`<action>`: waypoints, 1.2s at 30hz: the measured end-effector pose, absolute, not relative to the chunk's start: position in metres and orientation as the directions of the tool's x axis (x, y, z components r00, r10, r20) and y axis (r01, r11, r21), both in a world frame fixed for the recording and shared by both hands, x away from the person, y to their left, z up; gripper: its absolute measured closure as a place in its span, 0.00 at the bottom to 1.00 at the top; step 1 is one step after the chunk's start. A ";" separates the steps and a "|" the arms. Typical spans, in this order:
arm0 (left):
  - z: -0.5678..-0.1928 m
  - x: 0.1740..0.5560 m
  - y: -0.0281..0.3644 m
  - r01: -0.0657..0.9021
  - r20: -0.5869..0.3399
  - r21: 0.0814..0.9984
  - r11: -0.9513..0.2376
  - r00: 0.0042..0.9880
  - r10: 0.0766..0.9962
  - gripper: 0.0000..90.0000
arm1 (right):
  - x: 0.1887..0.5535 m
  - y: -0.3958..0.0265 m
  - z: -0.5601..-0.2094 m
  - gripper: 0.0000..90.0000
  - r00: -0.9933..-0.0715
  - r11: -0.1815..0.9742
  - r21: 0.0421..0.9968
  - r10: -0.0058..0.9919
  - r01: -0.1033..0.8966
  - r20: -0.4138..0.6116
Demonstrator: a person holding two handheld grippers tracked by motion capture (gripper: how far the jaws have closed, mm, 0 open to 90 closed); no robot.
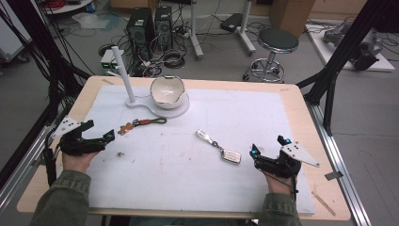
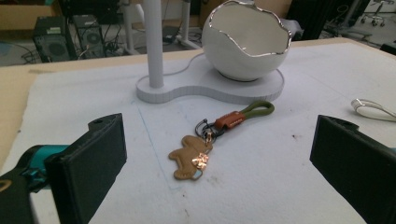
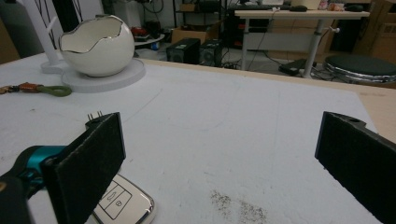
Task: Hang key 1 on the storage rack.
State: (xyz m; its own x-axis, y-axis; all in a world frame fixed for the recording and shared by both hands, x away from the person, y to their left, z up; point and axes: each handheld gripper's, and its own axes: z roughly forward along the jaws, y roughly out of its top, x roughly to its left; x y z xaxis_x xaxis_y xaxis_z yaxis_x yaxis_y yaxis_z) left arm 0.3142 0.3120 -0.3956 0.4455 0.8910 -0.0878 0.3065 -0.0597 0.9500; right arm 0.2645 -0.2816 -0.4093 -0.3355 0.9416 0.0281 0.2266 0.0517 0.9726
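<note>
White matting covers the wooden bench. At lower left of the high view, my left tool gapes wide, holding nothing; the tan bear-shaped keyring on an olive loop lies just ahead, between its jaws. At lower right, my right tool is equally wide and empty, beside the silver-edged white car key fob.

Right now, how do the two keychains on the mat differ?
The brown keychain is a flat tan figure on an orange-and-green loop; the car key fob is white and silver on a metal clip. The brown keychain lies before the left tongs, the fob by the right tongs. Both lie flat, ungripped.
</note>
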 end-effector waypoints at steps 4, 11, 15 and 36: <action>-0.390 0.320 0.306 0.309 -0.068 0.947 -0.086 0.454 0.888 0.05 | 0.264 -0.282 -0.409 0.01 -0.333 0.047 0.974 0.943 0.222 0.030; -0.385 0.333 0.294 0.325 -0.035 0.935 -0.140 0.478 0.878 0.05 | 0.264 -0.283 -0.409 0.01 -0.323 0.043 0.976 0.946 0.212 0.028; -0.381 0.340 0.285 0.329 -0.021 0.929 -0.170 0.506 0.862 0.05 | 0.264 -0.284 -0.408 0.00 -0.320 0.040 0.976 0.947 0.213 0.031; -0.386 0.378 0.265 0.411 0.009 0.872 -0.266 0.529 0.848 0.05 | 0.264 -0.284 -0.409 0.01 -0.325 0.042 0.976 0.945 0.215 0.031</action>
State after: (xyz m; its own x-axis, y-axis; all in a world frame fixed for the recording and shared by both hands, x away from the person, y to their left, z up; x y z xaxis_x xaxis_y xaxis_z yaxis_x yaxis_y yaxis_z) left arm 0.3777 0.2650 -0.3865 0.5295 0.8483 0.0088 0.4114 -0.2658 0.8719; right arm 0.2643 -0.2839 -0.4087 -0.3255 0.9450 0.0307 0.2146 0.0422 0.9758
